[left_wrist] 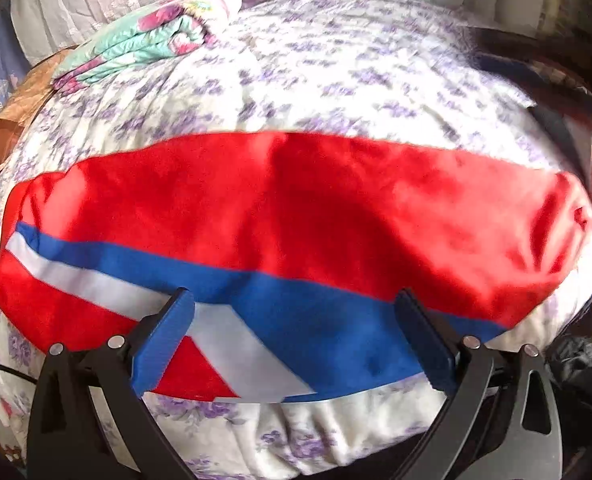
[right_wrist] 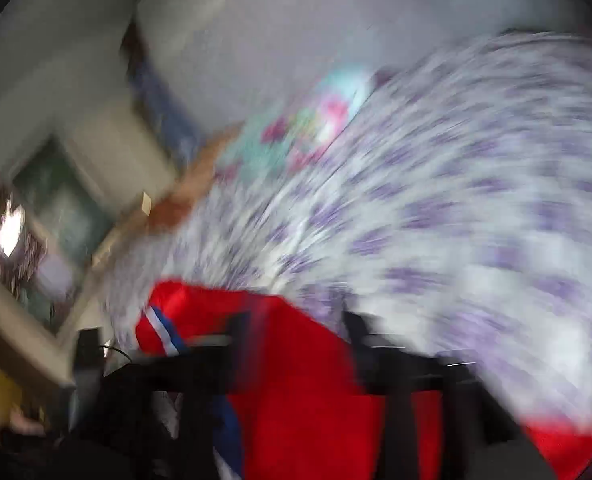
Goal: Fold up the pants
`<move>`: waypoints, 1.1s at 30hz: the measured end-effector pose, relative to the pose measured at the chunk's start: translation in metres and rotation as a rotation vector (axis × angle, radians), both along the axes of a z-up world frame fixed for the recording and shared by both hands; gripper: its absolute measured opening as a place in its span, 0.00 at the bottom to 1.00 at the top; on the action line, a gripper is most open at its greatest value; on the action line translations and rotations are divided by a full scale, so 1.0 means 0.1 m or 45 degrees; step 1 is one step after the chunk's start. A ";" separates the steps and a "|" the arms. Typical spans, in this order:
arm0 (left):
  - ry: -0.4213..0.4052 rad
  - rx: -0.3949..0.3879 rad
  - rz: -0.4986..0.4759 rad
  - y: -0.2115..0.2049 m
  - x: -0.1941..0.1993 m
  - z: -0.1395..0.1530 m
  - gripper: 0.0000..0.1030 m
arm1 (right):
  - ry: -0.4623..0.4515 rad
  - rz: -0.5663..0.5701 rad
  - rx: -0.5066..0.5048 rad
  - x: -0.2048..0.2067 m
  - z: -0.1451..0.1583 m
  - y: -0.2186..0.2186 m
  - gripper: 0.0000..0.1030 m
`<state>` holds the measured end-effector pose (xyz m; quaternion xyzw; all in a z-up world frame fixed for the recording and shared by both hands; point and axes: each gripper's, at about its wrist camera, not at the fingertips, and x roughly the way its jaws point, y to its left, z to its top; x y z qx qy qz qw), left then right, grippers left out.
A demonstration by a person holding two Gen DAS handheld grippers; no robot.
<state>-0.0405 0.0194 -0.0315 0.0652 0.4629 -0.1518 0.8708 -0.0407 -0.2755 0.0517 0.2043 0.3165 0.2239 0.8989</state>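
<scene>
Red pants (left_wrist: 296,208) with a blue and white side stripe (left_wrist: 275,320) lie folded lengthwise across the bed. My left gripper (left_wrist: 296,300) is open, its blue-padded fingers (left_wrist: 167,340) spread wide just above the stripe near the pants' front edge, holding nothing. The right wrist view is heavily motion-blurred; the red pants (right_wrist: 304,380) fill its lower middle and the right gripper (right_wrist: 296,328) shows as dark smeared fingers over the fabric. I cannot tell whether it is open or shut.
The bed carries a white sheet with purple flowers (left_wrist: 336,72). A folded floral turquoise blanket (left_wrist: 151,36) lies at the back left. The bed's front edge (left_wrist: 296,440) drops off below the pants. A window (right_wrist: 35,220) shows at the left in the right wrist view.
</scene>
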 end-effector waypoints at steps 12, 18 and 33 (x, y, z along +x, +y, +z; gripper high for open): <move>0.061 0.025 -0.142 -0.45 0.00 -0.18 0.95 | 0.193 -0.641 0.411 -1.81 -1.04 -1.61 0.79; 0.072 0.010 -0.065 -0.20 -0.01 -0.23 0.95 | 0.183 -0.656 0.340 -1.47 -1.19 -1.46 0.57; -0.057 -0.192 0.171 0.67 -0.13 0.25 0.95 | -0.309 0.031 -0.196 -0.67 0.07 0.75 0.18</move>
